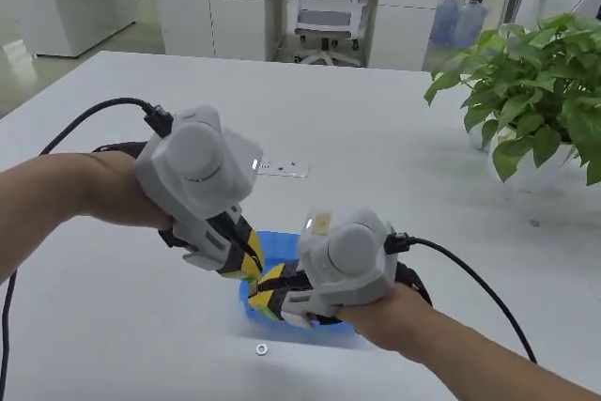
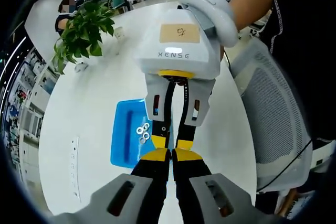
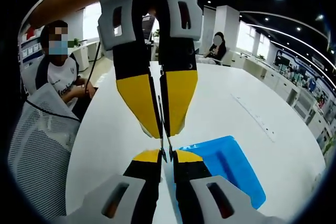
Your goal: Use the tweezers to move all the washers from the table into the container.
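Crowded over the container, open table around it.
The left gripper [image 1: 250, 268] and right gripper [image 1: 266, 294] meet tip to tip, both clamped on the tweezers [image 3: 161, 129]. They cover most of the blue container [image 1: 280, 249] on the near side of the table [image 1: 394, 138]. 1 washer [image 1: 261, 349] lies on bare surface just in front. A plant [image 1: 535, 100] crowds the right edge, while the middle, far and left stretches are open.

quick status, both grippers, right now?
Left gripper: jaws shut on the tweezers.
Right gripper: jaws shut on the same tweezers.
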A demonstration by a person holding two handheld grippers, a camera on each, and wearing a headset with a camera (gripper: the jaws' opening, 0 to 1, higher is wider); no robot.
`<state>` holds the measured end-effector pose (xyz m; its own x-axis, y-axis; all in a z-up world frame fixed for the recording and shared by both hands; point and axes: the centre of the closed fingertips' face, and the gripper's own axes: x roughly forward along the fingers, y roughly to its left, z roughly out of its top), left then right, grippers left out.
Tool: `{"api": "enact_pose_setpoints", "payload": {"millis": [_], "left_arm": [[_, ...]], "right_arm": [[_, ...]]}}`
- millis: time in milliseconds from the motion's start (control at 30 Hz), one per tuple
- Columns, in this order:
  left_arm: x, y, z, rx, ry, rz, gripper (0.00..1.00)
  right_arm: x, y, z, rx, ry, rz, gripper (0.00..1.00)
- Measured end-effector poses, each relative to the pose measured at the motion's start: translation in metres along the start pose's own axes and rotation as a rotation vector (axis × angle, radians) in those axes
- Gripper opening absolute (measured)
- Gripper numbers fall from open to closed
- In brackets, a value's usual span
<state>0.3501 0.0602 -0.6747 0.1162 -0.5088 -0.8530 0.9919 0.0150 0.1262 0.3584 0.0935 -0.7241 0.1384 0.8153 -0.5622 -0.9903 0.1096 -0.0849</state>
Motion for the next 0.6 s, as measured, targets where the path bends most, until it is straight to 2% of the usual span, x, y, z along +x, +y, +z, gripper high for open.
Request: {"api": "enact_pose_setpoints", "payload": {"millis": [300, 600], "left_arm": [[0.007, -0.013, -0.005, 0.001, 0.006, -0.025, 0.06], [0.017, -0.02, -0.009, 0.004, -0.001, -0.045, 0.06]], "right_arm": [[0.005, 0.012, -0.008, -0.002, 0.01, 0.011, 0.1], [0.008, 0.019, -0.019, 0.003, 0.02, 0.011, 0.1]]}}
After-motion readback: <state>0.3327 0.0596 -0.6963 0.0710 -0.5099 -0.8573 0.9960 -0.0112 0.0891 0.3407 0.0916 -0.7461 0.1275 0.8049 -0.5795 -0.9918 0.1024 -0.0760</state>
